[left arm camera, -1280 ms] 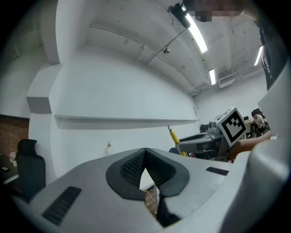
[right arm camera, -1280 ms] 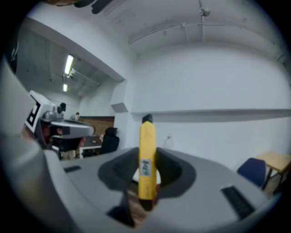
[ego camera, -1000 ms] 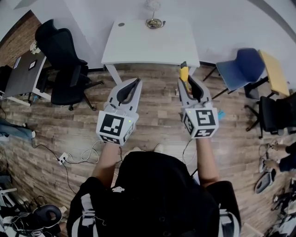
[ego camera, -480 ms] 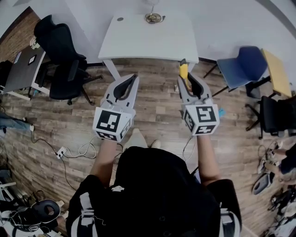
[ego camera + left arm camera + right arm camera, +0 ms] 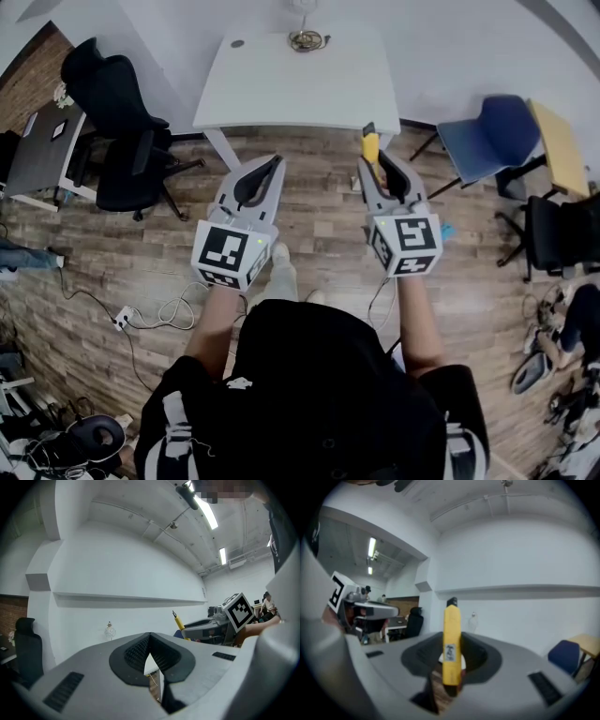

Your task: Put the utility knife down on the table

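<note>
A yellow utility knife (image 5: pixel 451 641) with a black tip stands upright between the jaws of my right gripper (image 5: pixel 451 667), which is shut on it. From the head view the knife (image 5: pixel 371 146) pokes out past the right gripper (image 5: pixel 378 167) toward the white table (image 5: pixel 281 89), short of its near edge. My left gripper (image 5: pixel 266 173) hangs level beside it over the wood floor, jaws shut with nothing in them. The left gripper view shows the closed pads (image 5: pixel 151 656) and, off to the right, the knife (image 5: pixel 177 619) held by the other gripper.
A small round ornament (image 5: pixel 307 39) sits at the table's far edge and a dark dot (image 5: pixel 236 43) near its left corner. Black office chairs (image 5: pixel 117 122) stand left, a blue chair (image 5: pixel 483 136) and yellow-topped desk (image 5: pixel 558 145) right. Cables (image 5: pixel 159 314) lie on the floor.
The view has shifted slightly and the table sits a little nearer. Both grippers keep their pose; the knife stays clamped in the right one.
</note>
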Tool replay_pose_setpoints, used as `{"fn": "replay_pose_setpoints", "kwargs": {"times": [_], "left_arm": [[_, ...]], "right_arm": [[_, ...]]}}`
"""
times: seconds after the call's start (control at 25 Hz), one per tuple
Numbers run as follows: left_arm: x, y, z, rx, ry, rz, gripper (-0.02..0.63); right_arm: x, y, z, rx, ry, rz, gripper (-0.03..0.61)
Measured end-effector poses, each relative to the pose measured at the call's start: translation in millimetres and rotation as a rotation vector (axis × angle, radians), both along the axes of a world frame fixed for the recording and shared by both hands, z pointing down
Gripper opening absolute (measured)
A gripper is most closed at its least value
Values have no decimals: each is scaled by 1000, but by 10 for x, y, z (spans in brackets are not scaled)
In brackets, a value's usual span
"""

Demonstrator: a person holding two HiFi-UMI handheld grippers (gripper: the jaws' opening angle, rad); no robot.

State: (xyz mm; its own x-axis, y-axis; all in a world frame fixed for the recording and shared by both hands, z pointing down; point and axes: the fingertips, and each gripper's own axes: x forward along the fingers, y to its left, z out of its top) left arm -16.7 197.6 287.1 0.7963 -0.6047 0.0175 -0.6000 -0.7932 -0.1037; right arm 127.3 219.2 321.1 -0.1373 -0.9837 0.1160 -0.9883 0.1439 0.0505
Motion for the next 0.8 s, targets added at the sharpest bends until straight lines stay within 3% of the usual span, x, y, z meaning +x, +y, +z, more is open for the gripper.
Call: {"fn": "replay_pose_setpoints", "kwargs": {"times": [0.56, 0.8], "left_arm": [[52, -835, 87, -20, 17, 23, 15], [-3, -1413, -25, -33, 29, 37, 15]], "right_arm": [[18, -807, 109, -22, 1, 13, 137], [-44, -1368, -12, -34, 10, 23, 137]]}}
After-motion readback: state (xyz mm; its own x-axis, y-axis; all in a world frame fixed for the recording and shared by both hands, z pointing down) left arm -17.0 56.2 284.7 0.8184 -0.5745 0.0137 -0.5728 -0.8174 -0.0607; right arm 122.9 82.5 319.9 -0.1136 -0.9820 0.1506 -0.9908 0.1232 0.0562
